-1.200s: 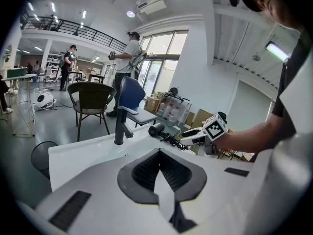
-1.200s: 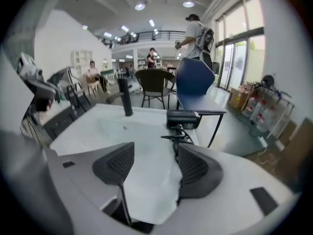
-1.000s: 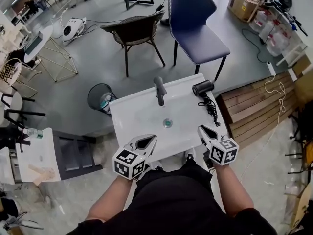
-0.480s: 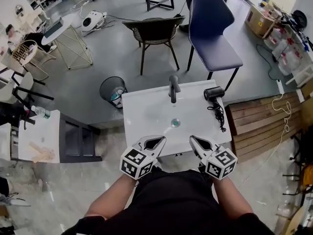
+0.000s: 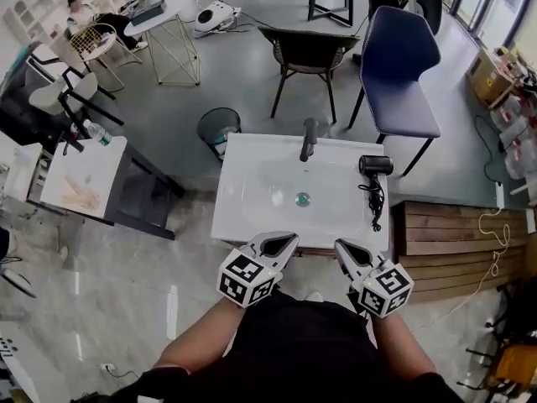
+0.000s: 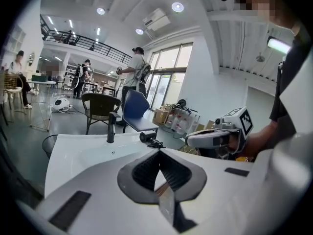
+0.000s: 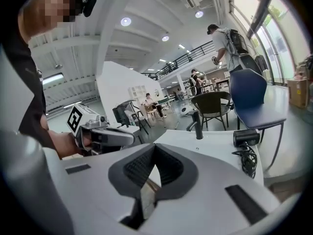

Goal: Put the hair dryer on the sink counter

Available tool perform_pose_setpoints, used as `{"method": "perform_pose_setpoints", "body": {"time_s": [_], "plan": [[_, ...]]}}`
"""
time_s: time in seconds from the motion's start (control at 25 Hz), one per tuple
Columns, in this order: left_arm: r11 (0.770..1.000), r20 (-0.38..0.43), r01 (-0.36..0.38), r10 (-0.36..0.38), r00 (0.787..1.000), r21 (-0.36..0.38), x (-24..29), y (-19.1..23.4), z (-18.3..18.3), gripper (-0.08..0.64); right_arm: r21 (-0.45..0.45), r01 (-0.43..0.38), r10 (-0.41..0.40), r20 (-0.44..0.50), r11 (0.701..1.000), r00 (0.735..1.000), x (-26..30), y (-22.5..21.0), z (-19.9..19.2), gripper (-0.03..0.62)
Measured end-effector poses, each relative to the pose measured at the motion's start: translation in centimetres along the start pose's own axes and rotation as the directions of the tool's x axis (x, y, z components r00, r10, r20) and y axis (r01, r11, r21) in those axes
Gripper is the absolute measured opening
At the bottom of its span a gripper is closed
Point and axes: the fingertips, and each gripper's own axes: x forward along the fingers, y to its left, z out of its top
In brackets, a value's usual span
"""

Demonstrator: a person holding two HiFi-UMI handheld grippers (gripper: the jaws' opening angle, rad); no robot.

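While the person is standing at the front of the basin, the white left gripper (image 5: 284, 240) with its black-and-white marker cube is hovering just short of the near edge. Its jaws are pressing together on nothing. Beside it, the matching right gripper (image 5: 342, 247) is also closing its jaws fully on empty air.

Just beyond them, the white rectangular sink counter (image 5: 239, 218) is stretching away, with a small round drain (image 5: 303, 198) in the bowl and a dark upright faucet (image 5: 309, 138) at the back.

At the back right corner, the black hair dryer (image 5: 375, 165) is lying on its side on the counter. Its black coiled cord (image 5: 374, 200) is trailing forward along the right rim. The task is looking finished.

Behind the counter, a dark woven chair (image 5: 312, 50) and a blue padded chair (image 5: 401, 61) are standing on the grey floor.

Likely risks from here: the dryer is resting close to the corner, so a bump could tip it off. The cord is running near the edge toward the right gripper, so a careless sweep could be snagging it and dragging the dryer down
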Motion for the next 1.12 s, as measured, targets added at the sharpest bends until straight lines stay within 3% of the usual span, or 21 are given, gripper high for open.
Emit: {"method": "perform_pose_setpoints", "body": {"time_s": [0.16,0.36,0.52,0.8,1.12], "plan": [[0.998,0.028,-0.060,0.061,0.998,-0.034,-0.6,-3.0,-1.9,0.000,-0.007,-0.057,0.057,-0.017,0.998,0.998,-2.8,0.7,-1.9,0.002],[0.991,-0.012,-0.113,0.112,0.994,-0.070,-1.4,-5.6,-5.4,0.000,0.000,-0.105,0.105,-0.030,0.995,0.994,-5.2,1.6,-3.7,0.002],[0.991,-0.004,-0.118,0.118,0.993,-0.056,-2.4,-6.1,-5.0,0.000,-0.006,-0.108,0.108,-0.023,0.994,0.994,-6.3,2.5,-4.0,0.002],[0.999,-0.014,-0.051,0.051,0.999,0.019,-3.9,-5.5,-2.5,0.000,0.025,-0.040,0.039,0.003,0.999,0.999,-4.9,3.4,-3.7,0.002],[0.996,-0.068,0.025,-0.020,0.998,0.080,-5.7,-4.1,-2.9,0.000,0.036,0.012,-0.013,0.035,0.999,0.999,-2.5,5.7,-3.3,0.002]]}}
